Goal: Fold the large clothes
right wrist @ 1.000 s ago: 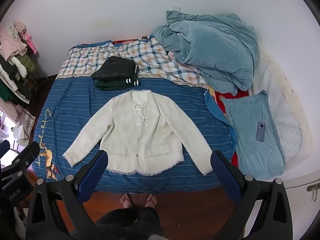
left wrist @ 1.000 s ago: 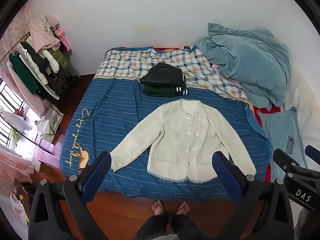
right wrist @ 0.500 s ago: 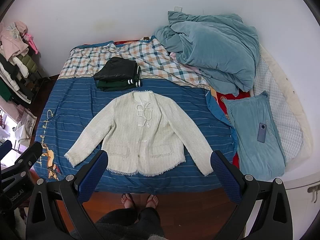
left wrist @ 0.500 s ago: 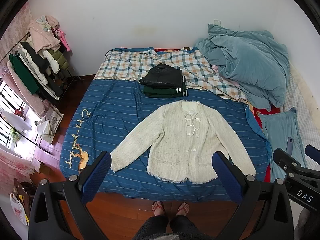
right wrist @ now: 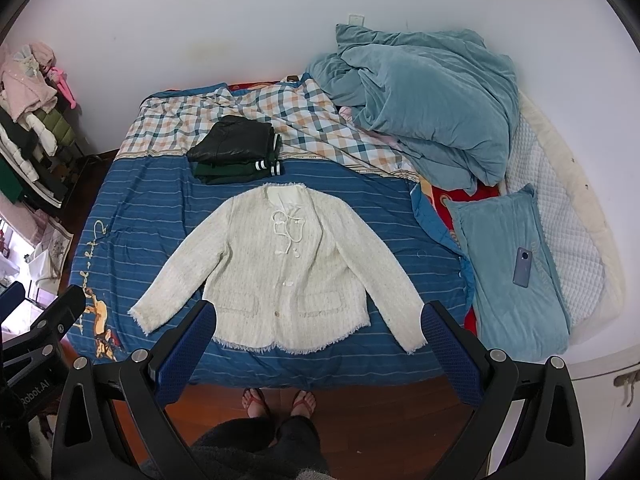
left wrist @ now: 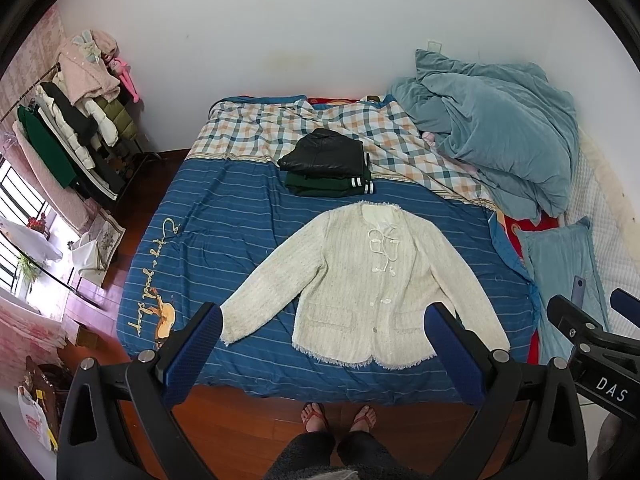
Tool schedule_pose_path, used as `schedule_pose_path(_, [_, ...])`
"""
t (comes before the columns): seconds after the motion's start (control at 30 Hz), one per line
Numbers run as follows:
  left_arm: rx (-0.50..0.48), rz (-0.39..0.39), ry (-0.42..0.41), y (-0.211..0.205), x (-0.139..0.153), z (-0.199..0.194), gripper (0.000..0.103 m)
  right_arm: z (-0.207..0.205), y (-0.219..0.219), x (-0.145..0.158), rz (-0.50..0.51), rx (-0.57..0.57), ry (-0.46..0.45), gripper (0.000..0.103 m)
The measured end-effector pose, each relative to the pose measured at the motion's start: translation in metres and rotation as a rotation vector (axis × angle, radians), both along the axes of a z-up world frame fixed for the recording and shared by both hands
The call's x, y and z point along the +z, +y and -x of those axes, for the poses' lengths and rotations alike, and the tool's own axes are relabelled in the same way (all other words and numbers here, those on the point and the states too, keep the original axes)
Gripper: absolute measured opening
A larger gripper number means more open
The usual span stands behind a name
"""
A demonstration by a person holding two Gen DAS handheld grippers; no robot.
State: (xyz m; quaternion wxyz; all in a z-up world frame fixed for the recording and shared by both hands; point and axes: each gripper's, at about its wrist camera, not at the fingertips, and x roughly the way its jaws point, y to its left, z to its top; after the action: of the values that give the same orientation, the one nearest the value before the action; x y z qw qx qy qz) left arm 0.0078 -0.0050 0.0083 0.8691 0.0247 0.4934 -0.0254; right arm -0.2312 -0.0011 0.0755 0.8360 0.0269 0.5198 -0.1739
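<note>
A plain white wall [left wrist: 320,40] backs the bed [left wrist: 248,208]. Reddish wooden floor [left wrist: 248,412] lies below; a loaded clothes rack [left wrist: 72,128] stands beside what seems a bright window [left wrist: 20,216].

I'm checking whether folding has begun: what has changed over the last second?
Almost nothing. Both views creep very slightly, so the grippers drift a touch; neither has taken hold of anything. The left gripper and right gripper stay open above the bed's near edge. The cream jacket still lies flat and unfolded, sleeves spread, with the folded dark clothes beyond it.
</note>
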Motion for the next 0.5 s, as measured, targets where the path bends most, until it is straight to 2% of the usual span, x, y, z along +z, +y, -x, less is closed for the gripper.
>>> schedule_pose_path(0.5, [0.003, 0.004, -0.001, -0.0083, 0.0078, -0.0072, 0.103, -0.0059, -0.0011, 0.0071, 0.001, 0.011, 0.0, 0.103])
